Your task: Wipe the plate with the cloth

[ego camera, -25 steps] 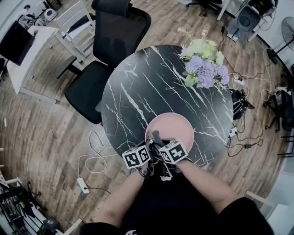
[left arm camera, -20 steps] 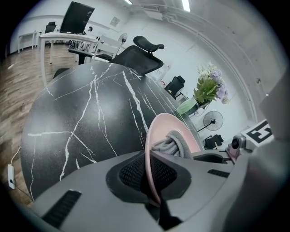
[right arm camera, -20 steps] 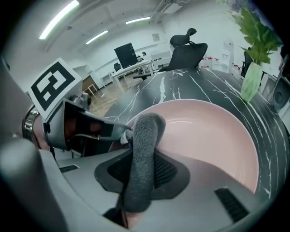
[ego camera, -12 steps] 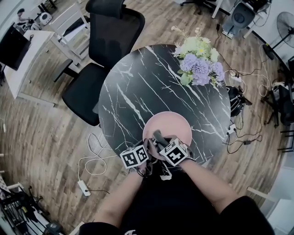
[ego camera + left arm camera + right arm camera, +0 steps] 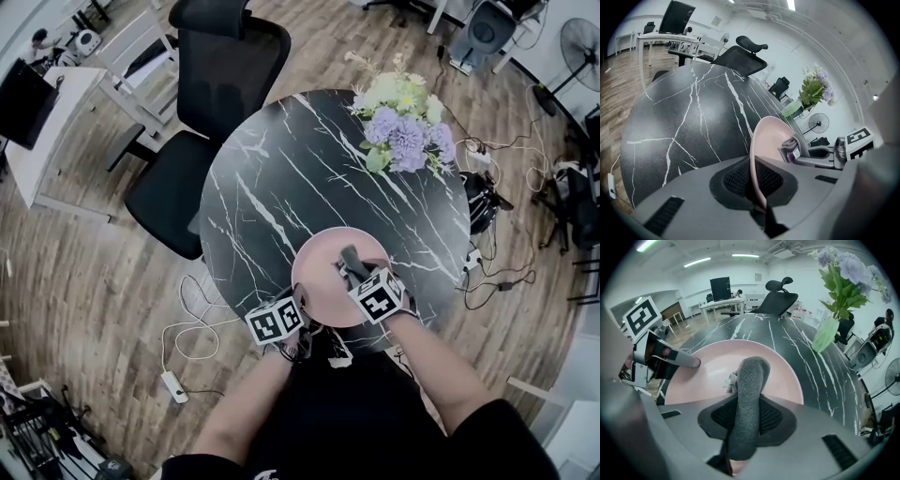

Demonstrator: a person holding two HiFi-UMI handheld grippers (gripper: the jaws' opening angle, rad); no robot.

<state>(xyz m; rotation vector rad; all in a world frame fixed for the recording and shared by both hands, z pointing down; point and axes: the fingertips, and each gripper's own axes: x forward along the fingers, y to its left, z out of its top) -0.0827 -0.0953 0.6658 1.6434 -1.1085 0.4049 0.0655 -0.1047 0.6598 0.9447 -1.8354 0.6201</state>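
Observation:
A pink plate (image 5: 323,272) lies near the front edge of the black marble table (image 5: 281,178). My left gripper (image 5: 302,314) is shut on the plate's near left rim; the rim (image 5: 757,154) runs edge-on between its jaws in the left gripper view. My right gripper (image 5: 354,269) is shut on a grey folded cloth (image 5: 351,258) and holds it over the right half of the plate. In the right gripper view the cloth (image 5: 747,394) stands up between the jaws above the plate (image 5: 722,366), and the left gripper (image 5: 691,363) shows at the left rim.
A vase of purple and white flowers (image 5: 403,127) stands at the table's far right. A black office chair (image 5: 211,84) is at the far left side. Cables and a power strip (image 5: 173,380) lie on the wood floor.
My right gripper has carried the cloth from the plate's near left part across to its right side. The left gripper has kept its hold on the rim.

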